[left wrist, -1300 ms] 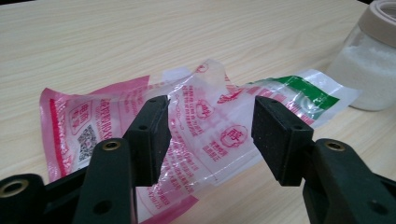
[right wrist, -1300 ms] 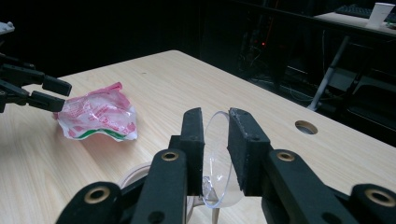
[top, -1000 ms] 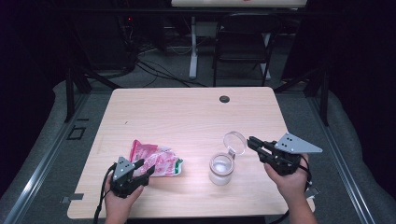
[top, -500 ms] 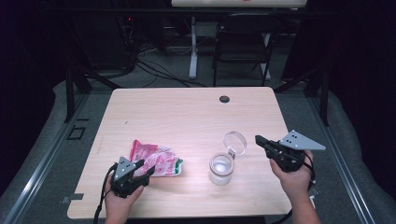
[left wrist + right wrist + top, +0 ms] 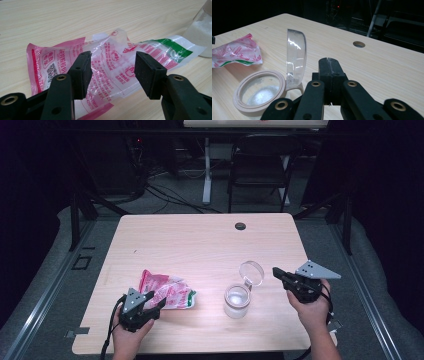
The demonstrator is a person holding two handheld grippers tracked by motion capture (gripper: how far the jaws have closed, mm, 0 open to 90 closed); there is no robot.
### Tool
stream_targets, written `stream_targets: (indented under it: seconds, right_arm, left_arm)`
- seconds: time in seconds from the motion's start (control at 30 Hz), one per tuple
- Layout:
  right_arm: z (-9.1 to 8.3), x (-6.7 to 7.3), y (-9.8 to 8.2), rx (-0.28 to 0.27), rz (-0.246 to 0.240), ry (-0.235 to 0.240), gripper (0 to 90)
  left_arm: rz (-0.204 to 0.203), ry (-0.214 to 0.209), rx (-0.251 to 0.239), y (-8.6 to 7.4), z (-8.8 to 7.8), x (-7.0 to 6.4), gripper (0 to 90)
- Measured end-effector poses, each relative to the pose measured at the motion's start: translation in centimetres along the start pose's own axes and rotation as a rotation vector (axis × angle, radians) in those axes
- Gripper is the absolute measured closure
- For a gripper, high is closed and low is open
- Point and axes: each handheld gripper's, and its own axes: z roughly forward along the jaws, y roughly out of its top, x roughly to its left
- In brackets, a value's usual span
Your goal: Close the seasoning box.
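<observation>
A crumpled pink, white and green plastic packet (image 5: 167, 292) (image 5: 112, 62) (image 5: 234, 53) lies on the wooden table's front left. My left gripper (image 5: 154, 301) (image 5: 112, 72) rests at the packet's near edge, open, its pads on either side of the film without pressing it. A glass jar (image 5: 236, 301) (image 5: 239, 100) with a beige rim holds white powder, and its clear hinged lid (image 5: 251, 271) (image 5: 297, 57) stands up, open. Just right of the lid, my right gripper (image 5: 276, 271) (image 5: 329, 61) points at it, shut with nothing in it.
The table (image 5: 200, 245) has a round cable hole (image 5: 240, 226) (image 5: 359, 44) near its far edge. A dark chair (image 5: 260, 165) and cables are on the floor behind. In the left gripper view the jar (image 5: 200, 32) is at the far right.
The right gripper's jaws have come together, and that hand has shifted slightly to the right and down, away from the lid. The left gripper and the packet have stayed put.
</observation>
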Motion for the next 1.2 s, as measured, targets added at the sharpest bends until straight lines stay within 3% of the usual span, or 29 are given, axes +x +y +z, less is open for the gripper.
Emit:
stream_targets:
  seconds: [1.2]
  right_arm:
    - [2.1,0.9,-0.5,0.039,-0.002,0.019,90.0]
  left_arm:
    - [0.007,0.001,-0.004,0.0,0.0,-0.1,47.3]
